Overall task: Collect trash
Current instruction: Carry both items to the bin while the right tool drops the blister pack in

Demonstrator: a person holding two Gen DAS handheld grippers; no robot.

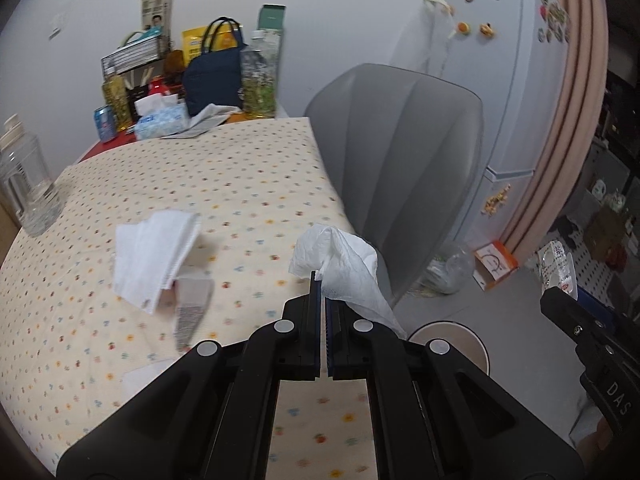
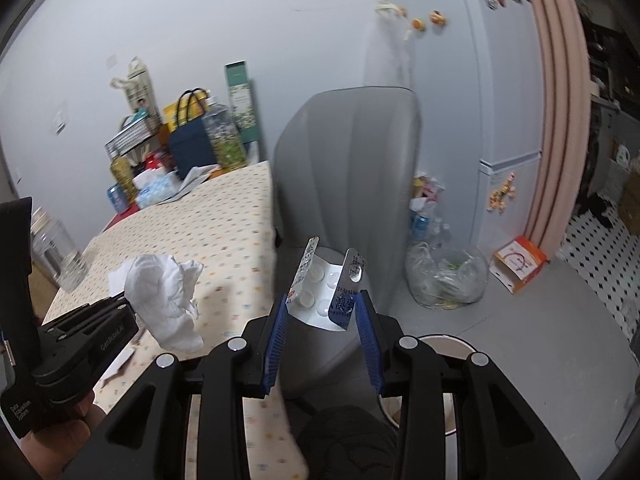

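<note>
Looking along the left gripper (image 1: 322, 280), a crumpled tissue (image 1: 340, 264) is seen pinched between nearly closed jaws, lifted over the table's (image 1: 240, 184) right edge; soft and featherlight, it is best taken by its bunched middle. A flat napkin (image 1: 156, 256) is left near the table's centre. From the right wrist, the right gripper (image 2: 322, 304) is held half-spread around an empty blister pack (image 2: 326, 288), thin, springy, slippery foil, gripped by its curled sides above the bin (image 2: 448, 340) rim.

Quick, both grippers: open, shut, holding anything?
Left gripper: shut on the crumpled tissue.
Right gripper: shut on the blister pack, bent between its fingers.
</note>
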